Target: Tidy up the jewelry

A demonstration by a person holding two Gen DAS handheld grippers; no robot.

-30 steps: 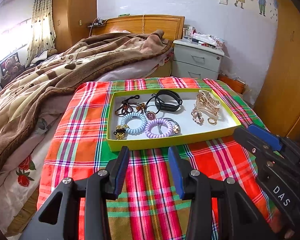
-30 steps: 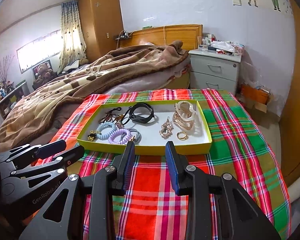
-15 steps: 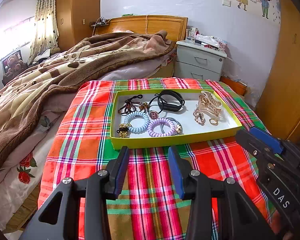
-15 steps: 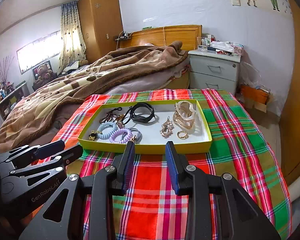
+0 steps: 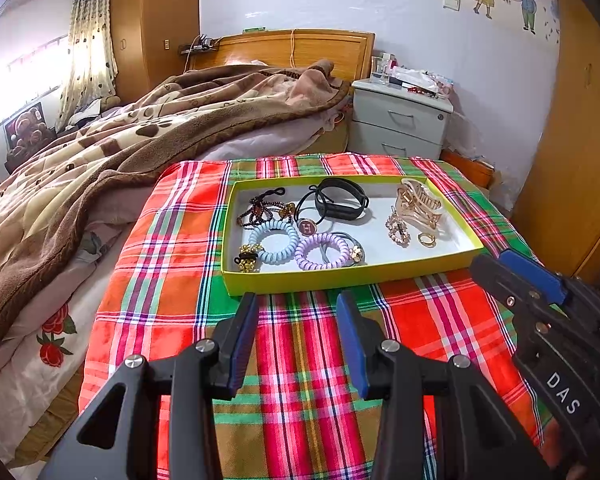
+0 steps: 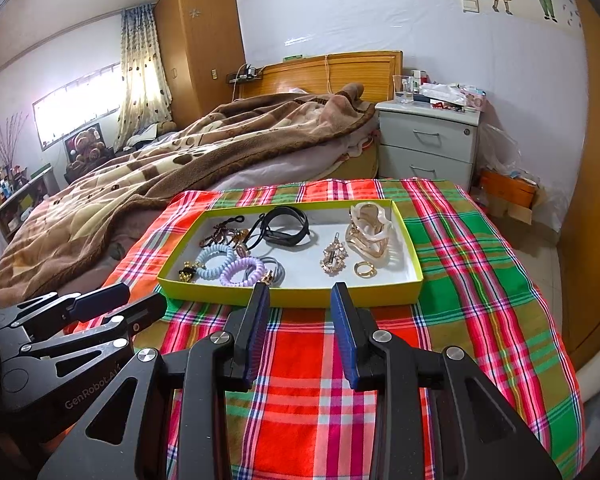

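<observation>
A yellow-rimmed tray (image 5: 340, 278) with a white floor lies on a plaid cloth; it also shows in the right wrist view (image 6: 292, 299). In it lie a blue coil hair tie (image 5: 274, 242), a purple coil hair tie (image 5: 322, 250), a black band (image 5: 340, 202), a gold hair claw (image 5: 418, 204), a gold ring (image 5: 426, 239) and a beaded tie (image 5: 260, 210). My left gripper (image 5: 296, 316) is open and empty, just short of the tray's near rim. My right gripper (image 6: 300, 312) is open and empty, also at the near rim.
The plaid cloth (image 5: 300, 360) covers a small table beside a bed with a brown blanket (image 5: 120, 148). A grey nightstand (image 5: 400, 120) stands behind, a wooden wardrobe (image 5: 580, 160) to the right. The right gripper's body (image 5: 560, 340) shows at the right in the left wrist view.
Both grippers have drawn back and up slightly, so the tray looks a little farther off. Both stay open and empty.
</observation>
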